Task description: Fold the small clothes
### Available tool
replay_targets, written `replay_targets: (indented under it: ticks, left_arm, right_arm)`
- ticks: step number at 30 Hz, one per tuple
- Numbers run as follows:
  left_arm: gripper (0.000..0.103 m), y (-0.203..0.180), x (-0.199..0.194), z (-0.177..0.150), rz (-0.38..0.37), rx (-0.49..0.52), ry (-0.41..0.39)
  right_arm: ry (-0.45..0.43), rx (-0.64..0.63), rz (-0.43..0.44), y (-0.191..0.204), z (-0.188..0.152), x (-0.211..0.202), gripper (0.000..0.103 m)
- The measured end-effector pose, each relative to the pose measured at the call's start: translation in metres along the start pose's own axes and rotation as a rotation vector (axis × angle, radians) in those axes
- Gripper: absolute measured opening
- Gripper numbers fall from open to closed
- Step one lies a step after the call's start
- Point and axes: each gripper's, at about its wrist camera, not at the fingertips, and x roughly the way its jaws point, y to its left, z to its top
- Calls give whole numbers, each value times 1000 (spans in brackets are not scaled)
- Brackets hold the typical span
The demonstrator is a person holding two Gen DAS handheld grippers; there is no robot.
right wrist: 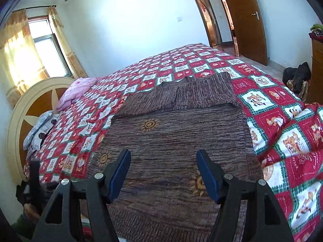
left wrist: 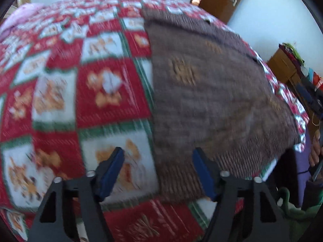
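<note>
**Both grippers empty over part-folded brown knit on the bed**

Nearest the lens, bottom centre of the right wrist view: right gripper [right wrist: 163, 174], blue pads parted, nothing between them; released, hanging above the near part of the brown knit garment [right wrist: 173, 133]; no pad touches cloth. The garment lies flat mid-frame on the checked red-and-white bedspread [right wrist: 282, 125], spread so its edges can be reached from the near side of the bed; at its far end, upper centre, the two sleeves [right wrist: 193, 94] are laid inward across the body, meeting near the middle, so the sleeve fold looks done and a lengthwise fold probably remains.

Left wrist view, heavily blurred: left gripper [left wrist: 158, 170], bottom centre, jaws apart and empty; it straddles the garment's left edge [left wrist: 155, 121], one pad over bedspread, the other over knit; probably lining up to take that edge, though whether it touches cloth I cannot tell. A hand [left wrist: 316, 151] shows at the right edge, lower part; what it holds is unclear.

Pink bedding [right wrist: 78, 92] sits upper left by the headboard [right wrist: 22, 109], well apart from the work, so the folding area stays free.
</note>
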Motion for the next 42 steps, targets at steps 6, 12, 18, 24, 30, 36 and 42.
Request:
replay_targets:
  ticks: [6,12,18,24,30,36,42]
  left_arm:
    - [60,-14,6,-2,-32,32,49]
    - [37,-20,6,-4,-64,4,93]
    - [7,-30,8,-6,-69,22,89]
    - [5,-39,0,0,-101,39,48]
    - [5,-41,-15,22,-71,88,4]
    - [15,-15,-14,11,-50,52,97]
    - [37,-20,-2,-6,-75,21,159]
  right_arm:
    - [-34,9,-35,-4,-7,-25,68]
    - [-46,53,-63,-16,-16,-37,68]
    - [-17,41,-28,-8,-20,-25,68]
    - [5,25,6,0,-21,-13,68]
    - [30,47,23,-2,-21,-3,68]
    - [37,38,44,0,-23,2,68]
    - [57,80,73,-5,-24,14,68]
